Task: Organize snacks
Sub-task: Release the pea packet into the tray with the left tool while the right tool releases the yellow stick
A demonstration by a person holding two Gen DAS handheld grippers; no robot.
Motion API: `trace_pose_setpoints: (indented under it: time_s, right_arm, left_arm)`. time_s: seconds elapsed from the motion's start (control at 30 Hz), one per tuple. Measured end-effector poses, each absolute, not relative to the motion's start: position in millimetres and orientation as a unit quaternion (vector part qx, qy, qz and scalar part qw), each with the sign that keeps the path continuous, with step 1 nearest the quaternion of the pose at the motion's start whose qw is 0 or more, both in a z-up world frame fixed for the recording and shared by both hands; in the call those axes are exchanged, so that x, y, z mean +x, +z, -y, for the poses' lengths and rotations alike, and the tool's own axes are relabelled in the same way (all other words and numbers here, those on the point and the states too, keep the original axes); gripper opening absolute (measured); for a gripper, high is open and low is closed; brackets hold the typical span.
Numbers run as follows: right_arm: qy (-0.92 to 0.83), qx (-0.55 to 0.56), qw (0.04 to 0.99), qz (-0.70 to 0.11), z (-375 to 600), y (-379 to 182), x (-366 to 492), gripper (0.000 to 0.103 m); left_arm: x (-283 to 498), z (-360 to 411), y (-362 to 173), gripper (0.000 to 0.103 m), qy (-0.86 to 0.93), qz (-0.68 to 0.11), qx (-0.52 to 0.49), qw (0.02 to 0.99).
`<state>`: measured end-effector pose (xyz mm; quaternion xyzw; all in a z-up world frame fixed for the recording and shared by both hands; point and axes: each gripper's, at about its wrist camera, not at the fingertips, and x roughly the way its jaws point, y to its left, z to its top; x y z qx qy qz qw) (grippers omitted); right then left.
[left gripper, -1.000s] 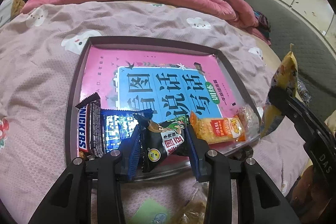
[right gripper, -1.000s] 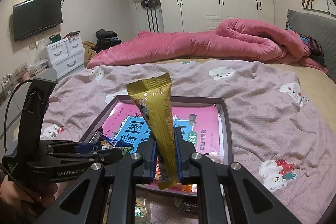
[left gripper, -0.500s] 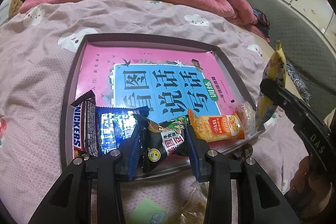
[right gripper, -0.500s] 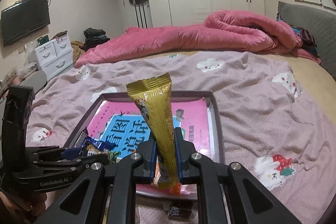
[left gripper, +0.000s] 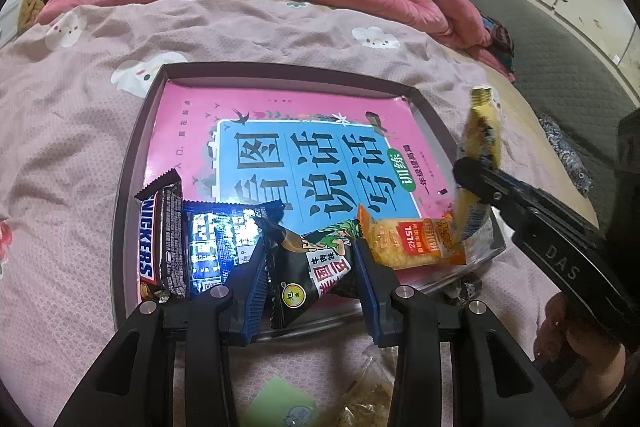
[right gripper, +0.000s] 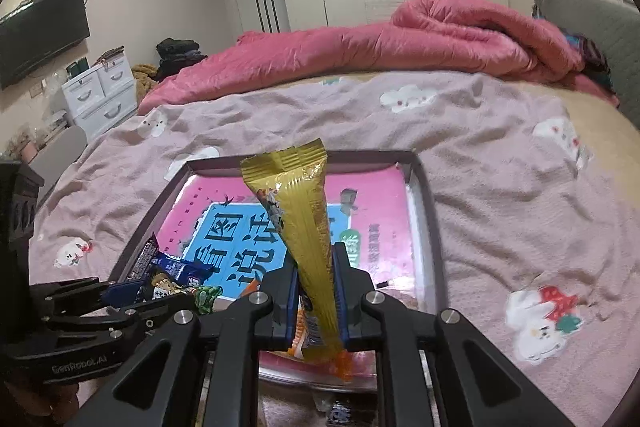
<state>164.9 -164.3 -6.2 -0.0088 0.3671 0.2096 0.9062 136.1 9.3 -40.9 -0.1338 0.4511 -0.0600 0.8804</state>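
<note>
My left gripper [left gripper: 310,259] is shut on a black snack packet [left gripper: 310,267] at the near edge of the dark tray [left gripper: 132,155]. In the tray lie a pink and blue book [left gripper: 288,151], a Snickers bar [left gripper: 160,239], a blue packet [left gripper: 212,239] and an orange packet [left gripper: 408,239]. My right gripper [right gripper: 316,287] is shut on a long gold packet [right gripper: 304,227] held upright over the tray's near right corner. The gold packet also shows in the left wrist view [left gripper: 480,147].
The tray rests on a pink bedspread [right gripper: 500,187] with cartoon prints. A rolled pink duvet [right gripper: 400,39] lies at the far side. Loose packets lie on the bed [left gripper: 360,399] just before the tray. A white drawer unit [right gripper: 100,95] stands at the left.
My right gripper has carried the gold packet left and down, from beside the tray to over its near right corner. My left gripper stays on the black packet.
</note>
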Motion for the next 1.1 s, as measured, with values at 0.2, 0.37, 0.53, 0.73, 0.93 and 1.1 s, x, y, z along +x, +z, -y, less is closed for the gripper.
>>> trace_pose_setpoints:
  time_s: [0.2, 0.37, 0.53, 0.73, 0.93, 1.1]
  right_arm:
    - [0.209, -0.009, 0.899, -0.384, 159.7, -15.8, 168.1, 0.016]
    - [0.204, -0.015, 0.897, -0.391, 158.5, -19.7, 168.2, 0.016]
    - [0.202, -0.018, 0.897, -0.394, 159.7, -21.1, 165.6, 0.017]
    - [0.197, -0.022, 0.896, -0.397, 162.3, -22.8, 162.2, 0.022]
    - [0.197, -0.022, 0.898, -0.392, 165.6, -19.5, 157.1, 0.025]
    - [0.200, -0.018, 0.900, -0.387, 168.0, -14.1, 152.1, 0.034]
  left_arm:
    - [136.4, -10.0, -41.1, 0.042, -0.061, -0.452, -0.135, 0.880]
    - [136.8, -10.2, -41.6, 0.042, -0.060, -0.453, -0.137, 0.879]
    - [137.1, -10.6, -41.9, 0.042, -0.061, -0.454, -0.141, 0.878]
    - [136.1, -13.6, -41.4, 0.042, -0.060, -0.452, -0.149, 0.877]
    - [134.3, -17.1, -39.8, 0.042, -0.060, -0.451, -0.156, 0.877]
    - [132.5, -18.5, -35.9, 0.045, -0.057, -0.451, -0.155, 0.877]
